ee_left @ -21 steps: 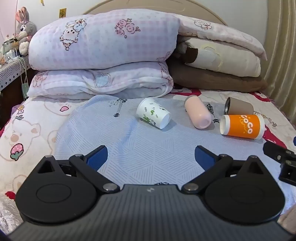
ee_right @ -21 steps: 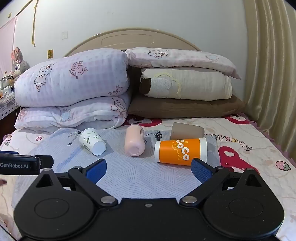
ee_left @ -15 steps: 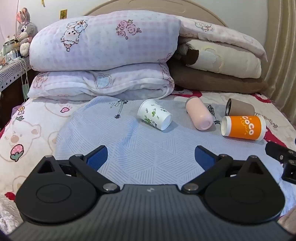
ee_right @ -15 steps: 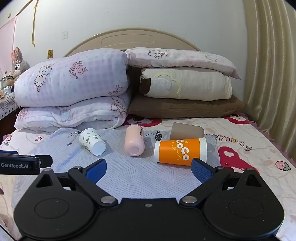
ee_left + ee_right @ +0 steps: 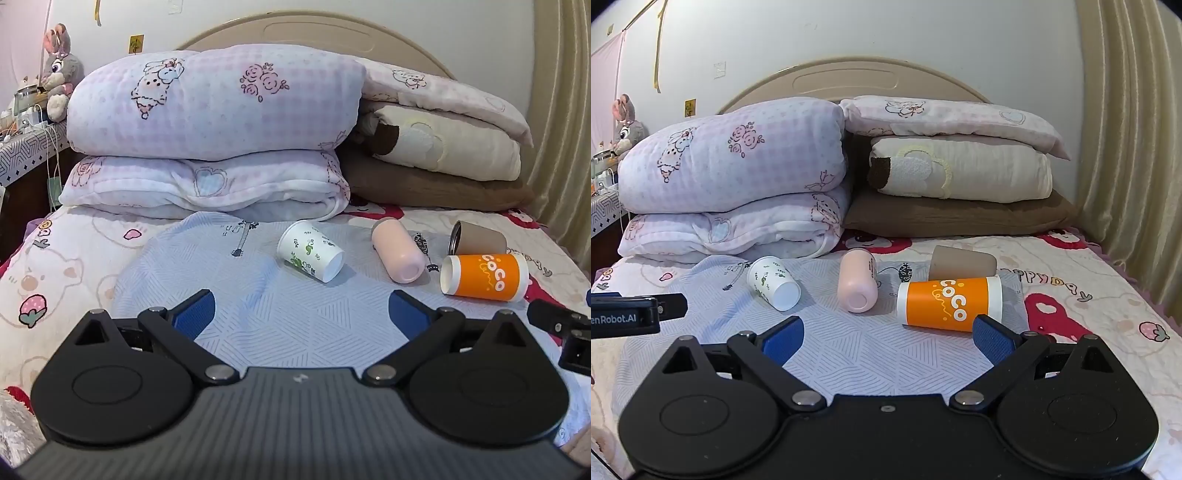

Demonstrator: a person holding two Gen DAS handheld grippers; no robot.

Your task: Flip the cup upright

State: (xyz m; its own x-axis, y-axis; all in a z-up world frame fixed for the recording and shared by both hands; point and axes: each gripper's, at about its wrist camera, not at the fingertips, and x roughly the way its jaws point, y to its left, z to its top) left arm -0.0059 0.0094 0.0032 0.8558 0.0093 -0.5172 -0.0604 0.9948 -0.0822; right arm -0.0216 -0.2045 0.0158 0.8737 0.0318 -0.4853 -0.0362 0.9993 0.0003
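Observation:
Several cups lie on their sides on a light blue mat on the bed. A white cup with green leaves lies at the left. A pink cup is in the middle. An orange COCO cup and a brown cup lie at the right. My left gripper is open and empty, short of the white cup. My right gripper is open and empty, just short of the orange cup.
Folded pink quilts and stacked pillows rise behind the cups against the headboard. Curtains hang at the right. A nightstand with a plush rabbit stands at the left. Each gripper shows at the edge of the other's view.
The left wrist view has tilted up and crept forward, so the cups sit lower in its frame. The right gripper has barely moved. No cup has moved.

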